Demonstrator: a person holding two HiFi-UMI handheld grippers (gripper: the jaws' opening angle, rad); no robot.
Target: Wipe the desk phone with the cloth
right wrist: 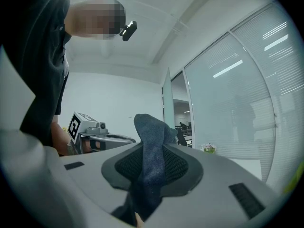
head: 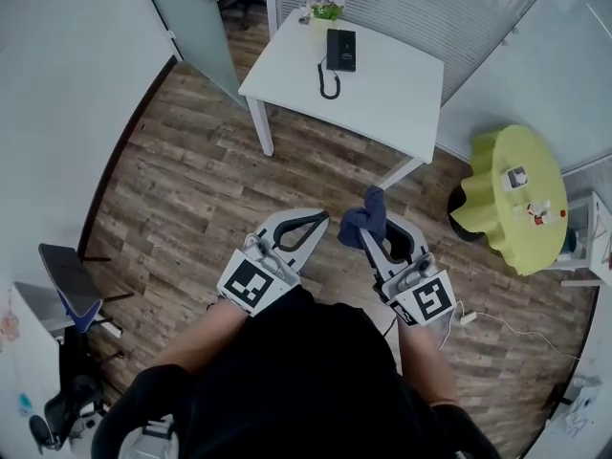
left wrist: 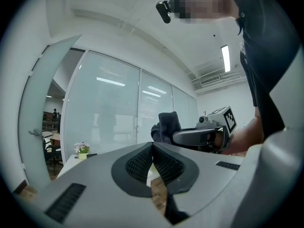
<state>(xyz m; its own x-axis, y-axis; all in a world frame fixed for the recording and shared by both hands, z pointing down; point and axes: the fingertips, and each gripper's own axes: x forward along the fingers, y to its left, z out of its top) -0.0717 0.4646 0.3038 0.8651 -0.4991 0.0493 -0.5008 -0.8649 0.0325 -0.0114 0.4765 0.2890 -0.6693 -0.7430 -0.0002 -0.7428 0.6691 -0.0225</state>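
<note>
Standing on a wood floor, well apart from a white desk [head: 382, 89], a person holds a pair of tongs in each hand. The right gripper [head: 369, 229] is clamped on a dark blue cloth [head: 367, 216], which bunches up above its jaws and hangs below them. The left gripper [head: 321, 217] has its jaws pressed together at the tips with nothing between them. A black desk phone [head: 340, 49] lies near the desk's far edge, its coiled cord [head: 328, 80] trailing toward the middle. A small potted plant [head: 323, 8] stands just beside it at the far edge.

Judging by this, the cloth is in hand but wiping has not begun. The next move calls for closing the gap to the desk and bringing the cloth down onto the phone, perhaps with the empty left gripper steadying the phone.
</note>
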